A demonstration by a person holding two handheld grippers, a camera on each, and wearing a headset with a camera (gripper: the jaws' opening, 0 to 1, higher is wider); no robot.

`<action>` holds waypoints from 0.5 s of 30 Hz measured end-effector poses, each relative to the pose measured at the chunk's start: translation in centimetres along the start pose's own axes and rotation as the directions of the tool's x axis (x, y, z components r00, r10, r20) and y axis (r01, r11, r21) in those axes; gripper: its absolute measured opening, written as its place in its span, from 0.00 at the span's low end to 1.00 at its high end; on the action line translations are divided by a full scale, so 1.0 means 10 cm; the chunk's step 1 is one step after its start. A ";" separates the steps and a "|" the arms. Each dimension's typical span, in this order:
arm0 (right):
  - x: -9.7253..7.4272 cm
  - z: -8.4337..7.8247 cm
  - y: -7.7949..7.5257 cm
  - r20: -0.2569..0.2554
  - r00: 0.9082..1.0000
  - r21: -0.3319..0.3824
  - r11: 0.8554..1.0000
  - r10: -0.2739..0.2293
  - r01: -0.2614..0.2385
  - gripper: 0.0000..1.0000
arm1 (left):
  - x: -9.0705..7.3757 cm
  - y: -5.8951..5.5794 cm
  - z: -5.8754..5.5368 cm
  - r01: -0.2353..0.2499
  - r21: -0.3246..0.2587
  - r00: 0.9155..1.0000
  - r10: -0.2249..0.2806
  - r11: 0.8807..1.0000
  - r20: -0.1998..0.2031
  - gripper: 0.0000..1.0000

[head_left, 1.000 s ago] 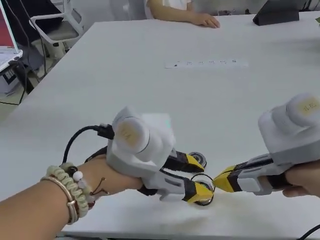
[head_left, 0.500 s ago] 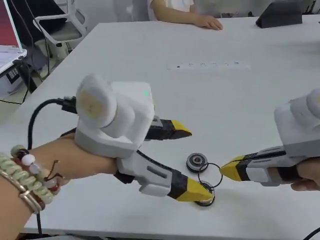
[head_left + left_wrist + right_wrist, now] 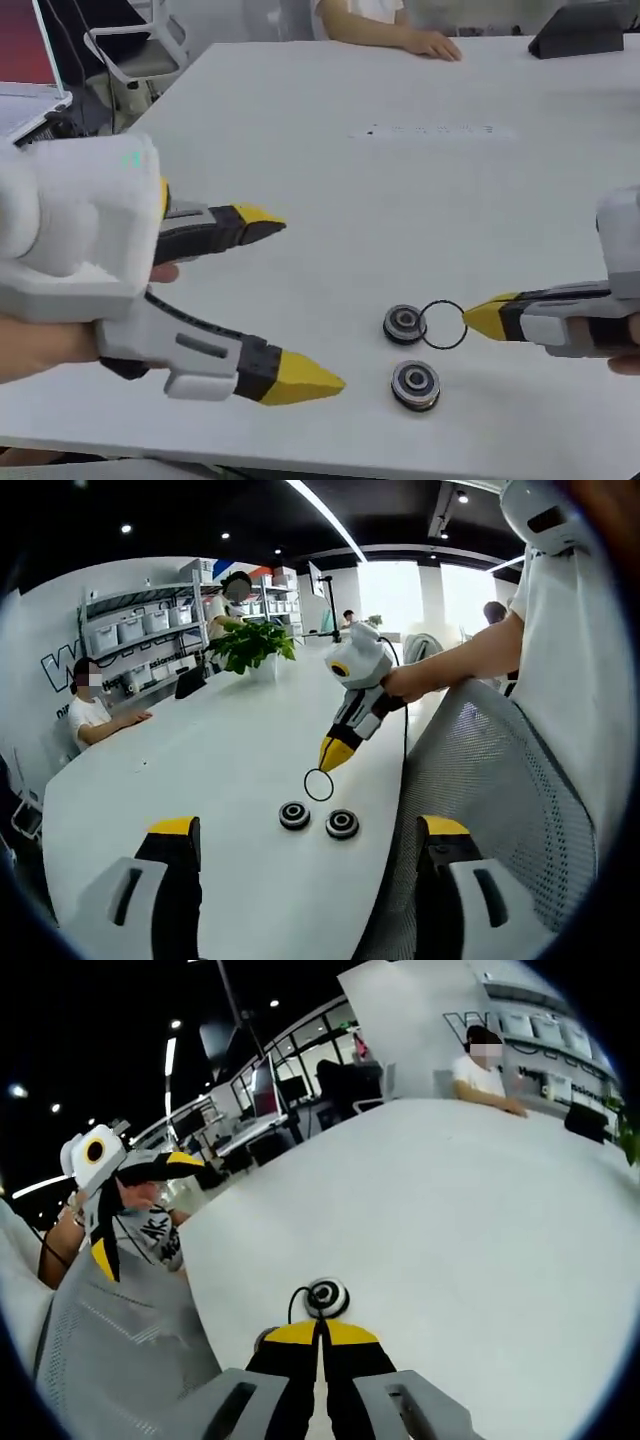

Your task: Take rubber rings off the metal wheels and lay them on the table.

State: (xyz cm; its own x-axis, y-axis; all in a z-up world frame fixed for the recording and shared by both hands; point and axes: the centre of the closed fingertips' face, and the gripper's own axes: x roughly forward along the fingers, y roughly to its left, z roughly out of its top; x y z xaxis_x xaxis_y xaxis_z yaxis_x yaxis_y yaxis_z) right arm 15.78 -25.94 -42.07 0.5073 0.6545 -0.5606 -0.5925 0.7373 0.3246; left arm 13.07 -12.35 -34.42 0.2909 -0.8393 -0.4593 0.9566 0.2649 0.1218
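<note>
Two metal wheels lie near the table's front edge, one (image 3: 405,323) farther and one (image 3: 415,384) nearer; they also show in the left gripper view (image 3: 294,815) (image 3: 342,823). My right gripper (image 3: 475,318) is shut on a thin black rubber ring (image 3: 442,325), which hangs beside the farther wheel. The left gripper view has the ring (image 3: 319,785) dangling from the right gripper's tip (image 3: 335,755). In the right gripper view the shut jaws (image 3: 320,1332) point at one wheel (image 3: 326,1298). My left gripper (image 3: 300,300) is open and holds nothing, well left of the wheels.
A person's hand (image 3: 428,42) rests on the white table (image 3: 300,150) at its far end. A strip of paper (image 3: 440,130) lies mid-table, a dark object (image 3: 580,28) at the far right. Office chairs (image 3: 140,50) stand off the left edge.
My left gripper has opened wide, let go of the nearer wheel and drawn back to the left. My right gripper has carried the ring away from that wheel, to beside the farther one.
</note>
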 end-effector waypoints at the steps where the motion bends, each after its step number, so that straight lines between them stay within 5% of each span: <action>1: -0.01 0.01 -0.01 0.007 1.000 0.007 1.000 -0.001 0.001 0.00 | -0.03 0.01 -0.05 -0.014 -0.011 1.000 0.014 1.000 -0.005 0.91; 15: -0.14 0.15 -0.09 0.089 0.996 0.072 0.997 -0.024 0.018 0.00 | -0.11 -0.03 -0.45 -0.056 -0.141 0.998 0.050 0.988 -0.043 0.97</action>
State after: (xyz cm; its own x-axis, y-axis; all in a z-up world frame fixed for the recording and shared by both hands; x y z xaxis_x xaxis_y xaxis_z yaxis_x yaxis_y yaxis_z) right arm 16.55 -27.26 -40.41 0.5754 0.6488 -0.4980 -0.5369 0.7589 0.3685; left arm 12.37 -9.40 -37.94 0.3373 -0.8037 -0.4902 0.9265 0.3755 0.0219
